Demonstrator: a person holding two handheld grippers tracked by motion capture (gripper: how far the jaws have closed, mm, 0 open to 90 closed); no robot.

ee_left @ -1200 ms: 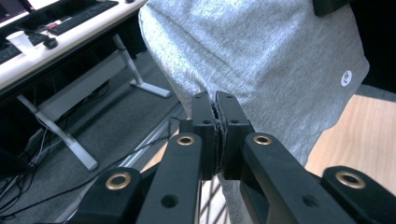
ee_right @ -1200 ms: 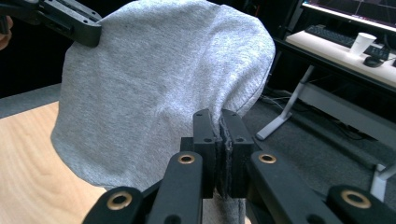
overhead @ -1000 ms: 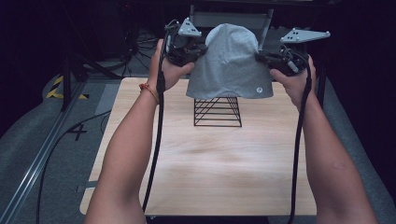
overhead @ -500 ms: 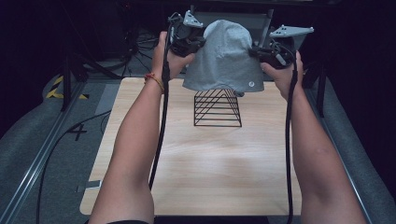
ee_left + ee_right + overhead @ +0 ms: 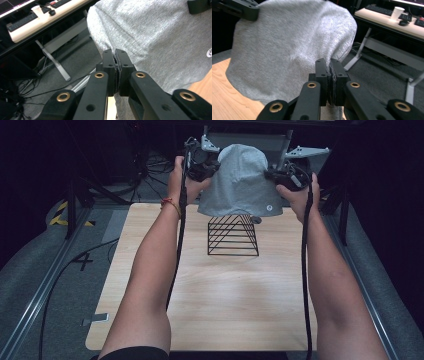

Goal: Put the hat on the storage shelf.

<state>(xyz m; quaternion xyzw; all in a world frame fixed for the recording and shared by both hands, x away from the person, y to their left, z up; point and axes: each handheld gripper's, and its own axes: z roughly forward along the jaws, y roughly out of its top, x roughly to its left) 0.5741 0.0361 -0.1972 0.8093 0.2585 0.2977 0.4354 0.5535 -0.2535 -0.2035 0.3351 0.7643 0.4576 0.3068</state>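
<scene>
The soft, speckled grey garment (image 5: 240, 180) hides the top of the black wire rack (image 5: 233, 236) beneath it; left gripper (image 5: 204, 164) and right gripper (image 5: 281, 176) both pinch its edges.

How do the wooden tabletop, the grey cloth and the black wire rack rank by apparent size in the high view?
1. Wooden tabletop, largest by far.
2. Grey cloth, held up between the left gripper and the right gripper; being nearer the camera may flatter it.
3. Black wire rack, smallest, partly hidden by the cloth.
</scene>
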